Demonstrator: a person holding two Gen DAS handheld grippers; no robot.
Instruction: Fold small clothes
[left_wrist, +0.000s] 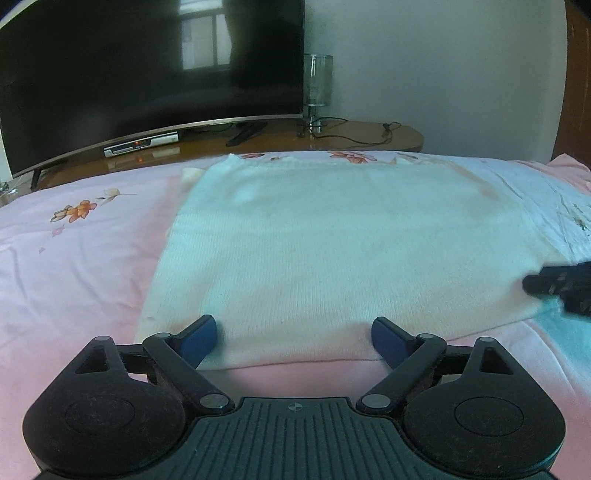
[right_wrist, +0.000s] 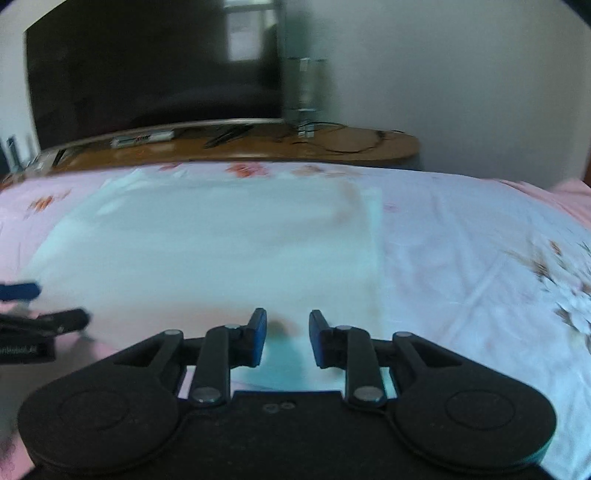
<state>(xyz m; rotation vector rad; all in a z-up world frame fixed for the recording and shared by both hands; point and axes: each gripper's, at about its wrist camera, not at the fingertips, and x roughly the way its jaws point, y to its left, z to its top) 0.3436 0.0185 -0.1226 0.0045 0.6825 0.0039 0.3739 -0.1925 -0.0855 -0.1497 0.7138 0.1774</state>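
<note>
Floral cotton bedsheet (left_wrist: 74, 258), flat rectangular white knit garment (left_wrist: 332, 240)

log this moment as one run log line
white knit garment: flat on pink floral bedsheet | left gripper: open at near edge | right gripper: open, nothing held

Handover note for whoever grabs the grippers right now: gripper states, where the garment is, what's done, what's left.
Left gripper: open wide, nothing between the fingers, at the near edge of the white knit garment.
Right gripper: open with a narrower gap, holding nothing, over the garment's near right corner.
Garment: lies flat as a neat rectangle on the pink floral bedsheet, apparently already folded at least once.
Left: judge whether it needs another fold; if so, grip the near edge with both grippers and fold it away from you.
</note>
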